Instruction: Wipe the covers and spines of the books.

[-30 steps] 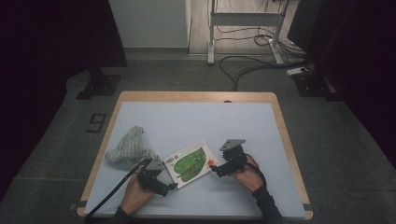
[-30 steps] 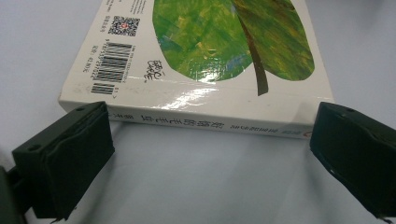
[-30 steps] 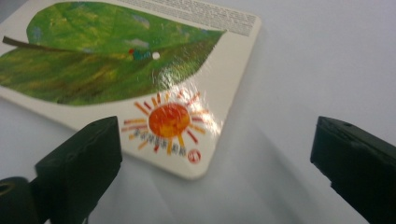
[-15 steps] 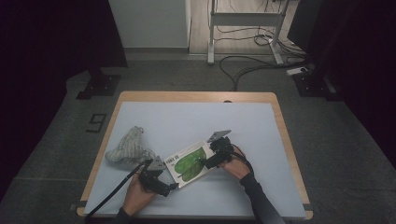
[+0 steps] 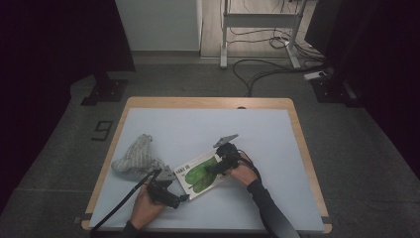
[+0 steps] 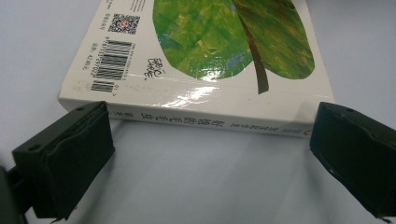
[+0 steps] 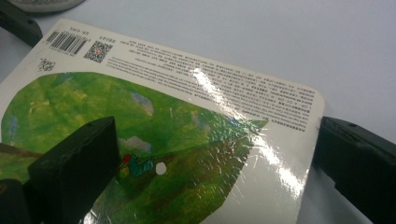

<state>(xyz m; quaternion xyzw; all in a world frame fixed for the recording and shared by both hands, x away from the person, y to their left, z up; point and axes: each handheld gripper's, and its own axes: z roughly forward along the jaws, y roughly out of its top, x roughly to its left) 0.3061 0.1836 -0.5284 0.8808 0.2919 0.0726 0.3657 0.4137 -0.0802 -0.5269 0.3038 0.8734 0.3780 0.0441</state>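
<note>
Two grippers at one book (image 5: 200,172), lying flat, back cover up, in the lower centre of the high view on the white table (image 5: 208,126). Left gripper (image 5: 166,191) at the book's lower left end, in the lower left of that frame, jaws spread wide and released, gripping nothing. Seen from the left gripper view: book (image 6: 205,56) across the upper frame, spine edge facing the camera, barcodes at the upper left, green leaf picture at the upper centre, one black jaw low at each side, both just short of the spine, neither clearly touching. Right gripper (image 5: 218,167) over the book's right half in the high view, likewise released. Seen from the right gripper view: book (image 7: 154,130) spread over most of the frame, one jaw above the green leaf at the lower left, the other off the rounded corner at the right edge, open wide. Grey knitted cloth (image 5: 136,157) lying left of the book, apart from it.
</note>
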